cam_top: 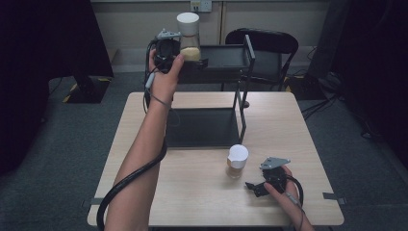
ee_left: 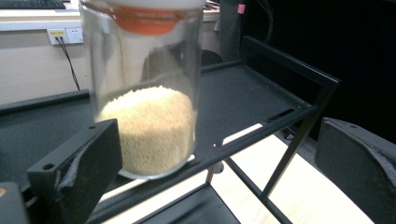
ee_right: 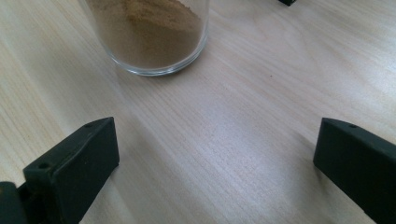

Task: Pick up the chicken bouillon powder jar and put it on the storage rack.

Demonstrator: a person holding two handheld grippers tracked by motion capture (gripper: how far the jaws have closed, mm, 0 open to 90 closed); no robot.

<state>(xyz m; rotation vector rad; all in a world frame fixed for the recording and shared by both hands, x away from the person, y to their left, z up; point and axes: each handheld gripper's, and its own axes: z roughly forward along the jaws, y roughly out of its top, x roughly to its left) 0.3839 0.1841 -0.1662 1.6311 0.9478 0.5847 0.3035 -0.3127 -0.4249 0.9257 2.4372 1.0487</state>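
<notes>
A glass jar of pale yellow grains (cam_top: 188, 36) (ee_left: 147, 102), with a white lid, stands at the front left edge of the black rack's top shelf (cam_top: 226, 57) (ee_left: 243, 93). My left gripper (cam_top: 195, 60) (ee_left: 215, 135) is raised to that shelf and open. Its jaws are spread wide, with the jar just beyond the left jaw and nothing gripped. A second white-lidded jar holding brown powder (cam_top: 237, 161) (ee_right: 149, 32) stands on the wooden table (cam_top: 192, 192). My right gripper (cam_top: 252, 186) (ee_right: 215, 140) rests low on the table, open and pointing at that jar, a short gap away.
The rack's lower shelf (cam_top: 202, 127) lies bare on the table's middle, with thin black uprights (cam_top: 242, 103) at its right side. A black chair (cam_top: 269, 43) stands behind the table. The left gripper's cable (cam_top: 125, 183) trails along the forearm.
</notes>
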